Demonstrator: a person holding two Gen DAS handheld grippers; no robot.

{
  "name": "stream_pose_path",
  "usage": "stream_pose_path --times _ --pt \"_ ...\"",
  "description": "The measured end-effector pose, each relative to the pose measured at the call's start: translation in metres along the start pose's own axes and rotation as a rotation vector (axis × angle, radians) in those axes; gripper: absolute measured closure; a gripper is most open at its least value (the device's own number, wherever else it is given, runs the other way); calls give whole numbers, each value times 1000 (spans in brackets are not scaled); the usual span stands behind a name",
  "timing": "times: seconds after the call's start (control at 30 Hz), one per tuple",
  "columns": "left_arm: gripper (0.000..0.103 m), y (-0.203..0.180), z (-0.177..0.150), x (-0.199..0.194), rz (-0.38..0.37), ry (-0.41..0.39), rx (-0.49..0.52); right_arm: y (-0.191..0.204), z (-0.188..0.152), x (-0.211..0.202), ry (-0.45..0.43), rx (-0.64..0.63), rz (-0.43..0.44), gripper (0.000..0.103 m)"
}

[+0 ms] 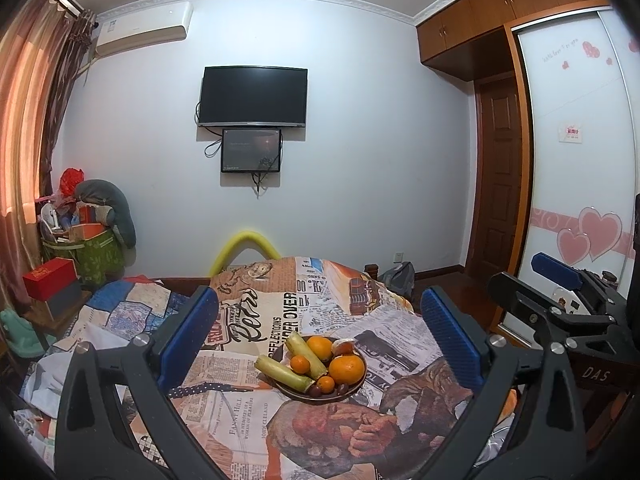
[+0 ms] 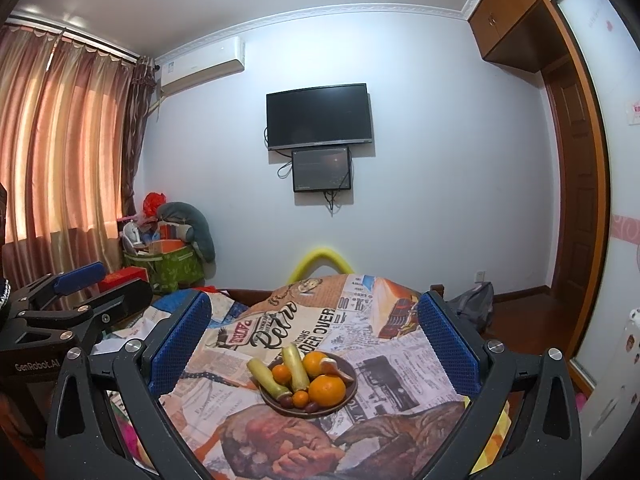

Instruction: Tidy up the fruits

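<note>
- All the fruit you can see already sits in the plate [image 1: 357, 385], which rests on the printed quilt [image 1: 248, 400]. No loose fruit shows on the quilt around the plate in either view.
- In the plate: a big orange [image 1: 347, 369] at the near right, a second orange [image 1: 319, 347] behind it, a peeled piece [image 1: 344, 346] at the far right, two pale green-yellow stalks [image 1: 283, 372] leaning over the left rim, two small oranges [image 1: 300, 364] and a few dark little fruits [image 1: 315, 391] at the near rim.
- Judged from that, either the gathering is done, or the sorting out of the plate has not begun; the pictures do not settle which. No second container shows near the plate.
- Your left gripper [image 1: 318, 334] stands wide open and empty, above and on your side of the plate, touching nothing.
- Your right gripper [image 2: 314, 334] is likewise spread wide and empty, short of the plate, apart from it.
- The left view alone shows the right gripper [image 1: 556, 280] from the side, well right of the plate, and the wardrobe door [image 1: 580, 160] with hearts beyond it.
- The right view alone shows the left gripper [image 2: 78, 280] from the side, well left of the plate, and much more of the curtain [image 2: 60, 140].
- The right view looks a little more onto the plate's right side, so the peeled piece [image 2: 334, 366] reads more clearly there; the left view shows the stalks more clearly.
- If you start with a stalk, expect it to roll off the rim when nudged.
</note>
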State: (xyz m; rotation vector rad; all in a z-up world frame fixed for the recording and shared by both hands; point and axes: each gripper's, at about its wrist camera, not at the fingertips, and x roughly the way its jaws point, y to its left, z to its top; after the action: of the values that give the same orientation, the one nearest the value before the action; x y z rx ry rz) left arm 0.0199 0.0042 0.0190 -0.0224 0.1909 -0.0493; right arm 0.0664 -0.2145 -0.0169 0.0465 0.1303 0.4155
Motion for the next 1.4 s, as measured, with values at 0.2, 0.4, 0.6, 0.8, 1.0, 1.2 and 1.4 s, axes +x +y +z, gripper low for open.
stream_pose_path --times 0.2,0.4,0.6,0.8,1.0,1.2,1.4 --pt "0 0 -1 1 -2 4 1 -1 0 0 6 4 3 0" --pt "0 -1 -2 3 -1 9 5 -1 0 0 9 5 4 0" --pt "0 -1 -2 4 -8 19 10 -2 -1 1 14 11 5 0" --pt "0 -1 -2 5 -12 19 10 -1 -1 2 20 10 8 0" --pt "0 -1 -3 6 -18 25 7 -1 0 3 22 9 6 0" --pt "0 1 -3 9 -14 32 0 -1 -1 3 27 6 -1 0" --pt "0 2 -4 12 -8 33 -7 -1 -2 6 32 9 0 0"
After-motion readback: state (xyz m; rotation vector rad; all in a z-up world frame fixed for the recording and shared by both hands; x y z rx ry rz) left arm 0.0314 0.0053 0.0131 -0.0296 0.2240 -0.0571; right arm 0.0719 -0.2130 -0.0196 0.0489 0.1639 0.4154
